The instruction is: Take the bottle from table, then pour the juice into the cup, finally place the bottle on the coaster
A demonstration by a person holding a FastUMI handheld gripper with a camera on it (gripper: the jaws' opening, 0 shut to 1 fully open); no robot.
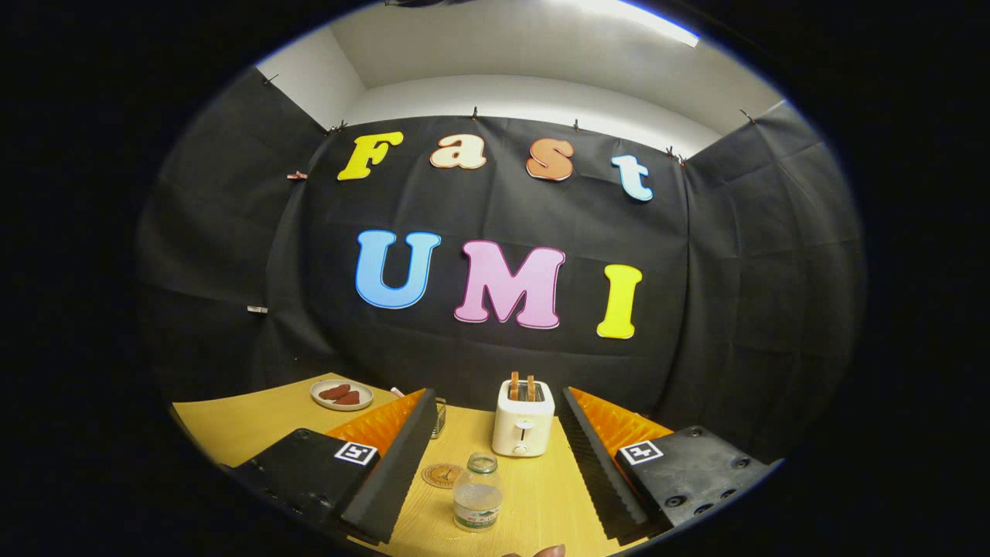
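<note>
Clear plastic, cap off and a little liquid at the bottom: the bottle [477, 493] stood upright on the table [232, 425], untouched, so by my reading nothing of the task was done yet. Taking it, pouring and setting it down all remained. My tongs [495, 464] were spread wide, holding nothing and touching nothing, with the bottle between the two fingers. Just beside the bottle lay the round coaster [442, 475]; beyond the bottle stood a toaster [524, 418], and a glass, likely the cup [439, 417], peeked out behind one finger.
</note>
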